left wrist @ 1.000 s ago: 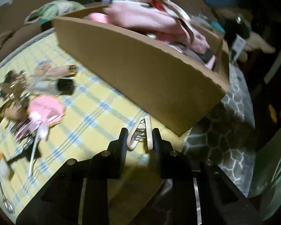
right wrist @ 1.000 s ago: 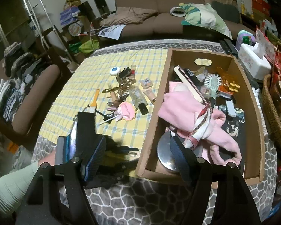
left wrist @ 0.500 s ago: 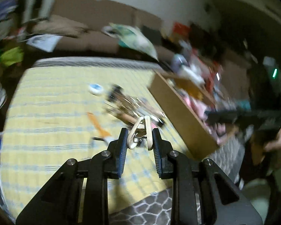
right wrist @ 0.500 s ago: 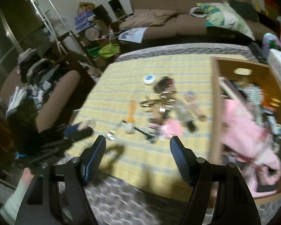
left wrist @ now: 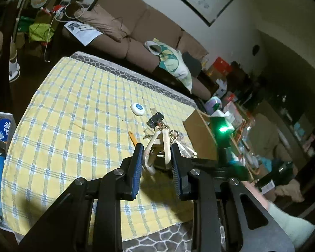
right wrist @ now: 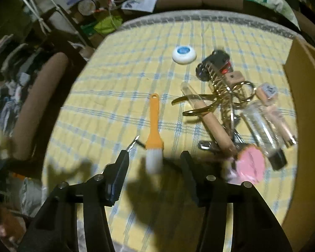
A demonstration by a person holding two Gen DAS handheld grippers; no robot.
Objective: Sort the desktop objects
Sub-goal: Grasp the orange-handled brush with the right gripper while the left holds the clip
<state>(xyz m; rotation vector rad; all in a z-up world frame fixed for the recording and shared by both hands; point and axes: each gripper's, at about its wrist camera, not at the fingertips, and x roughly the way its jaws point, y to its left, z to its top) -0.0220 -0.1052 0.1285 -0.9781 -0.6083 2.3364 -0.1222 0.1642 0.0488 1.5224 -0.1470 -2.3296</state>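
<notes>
The left gripper (left wrist: 156, 160) pinches a cream hair clip (left wrist: 157, 147), light, stiff and springy. The right gripper (right wrist: 154, 169), half open with its jaws just closing, holds nothing and straddles the orange brush (right wrist: 154, 130) at twelve o'clock; its slim rigid handle looks the best grip. No writing is legible.

On the tablecloth (right wrist: 119, 96), the brush (right wrist: 154, 134) lies left of the scissors (right wrist: 210, 103).

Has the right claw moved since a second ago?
Yes. The right claw left the cardboard box and now sits low over the orange brush, its jaws just closing, nothing gripped.
</notes>
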